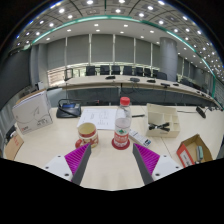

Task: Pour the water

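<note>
While hovering low over a pale table (110, 165) in what looks like a big meeting room, pretty cluttered. Far lower left: a brown cardboard thing (13, 146) at the table edge. Above it, left of centre, a white box (32, 112) standing upright. Lower left of the middle: left finger (78, 160) with its magenta pad, angled inward. Just past that fingertip, a short jar (88, 133) with a tan lid. Right beside it, dead centre of the frame, a clear water bottle (122, 124) with a red cap and red label band, upright on the table, just ahead of the fingers and not between them. Gripper (112, 155) spread wide, holding nothing. Right finger (145, 160) mirrors the left one. Right of centre: a pale tray-like container (163, 121) with dark bits in it. Lower right: an open cardboard box (193, 150). Upper half of the frame: long desks, black chairs (118, 71), ceiling spotlights.
</note>
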Motion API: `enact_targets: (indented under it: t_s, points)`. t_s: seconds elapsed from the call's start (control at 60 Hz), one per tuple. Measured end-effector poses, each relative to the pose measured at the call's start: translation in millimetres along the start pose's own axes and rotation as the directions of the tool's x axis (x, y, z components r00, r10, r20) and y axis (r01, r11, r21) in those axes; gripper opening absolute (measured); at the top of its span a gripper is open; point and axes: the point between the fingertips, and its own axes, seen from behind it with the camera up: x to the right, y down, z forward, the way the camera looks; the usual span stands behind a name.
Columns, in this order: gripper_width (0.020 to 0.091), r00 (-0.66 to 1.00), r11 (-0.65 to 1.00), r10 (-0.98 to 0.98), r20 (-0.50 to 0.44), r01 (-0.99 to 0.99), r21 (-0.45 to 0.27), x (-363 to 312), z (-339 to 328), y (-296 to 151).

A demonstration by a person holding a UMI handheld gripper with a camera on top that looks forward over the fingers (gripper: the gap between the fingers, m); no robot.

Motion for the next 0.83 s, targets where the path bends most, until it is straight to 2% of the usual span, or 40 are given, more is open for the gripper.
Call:
enact_targets:
  t_s: [0.183, 0.333, 0.55, 0.683, 0.833]
  points:
    - [0.0859, 0.999, 0.996, 0.001, -0.039, -0.004, -0.093, -29.0, -108.2, 30.5]
    - [0.0858, 0.999, 0.994, 0.019, -0.049, -0.024, -0.107, -49.0, -161.9, 42.1]
    - [0.0859, 0.997, 0.995, 0.033, -0.068, -0.039, -0.092, -55.4, -196.7, 45.5]
    - [0.0857, 0.996, 0.996, 0.006, -0.093, -0.015, -0.093, -53.0, -201.2, 41.9]
    - [0.0858, 0.997, 0.998, 0.0, -0.081, -0.005, -0.067, -62.0, -202.8, 31.5]
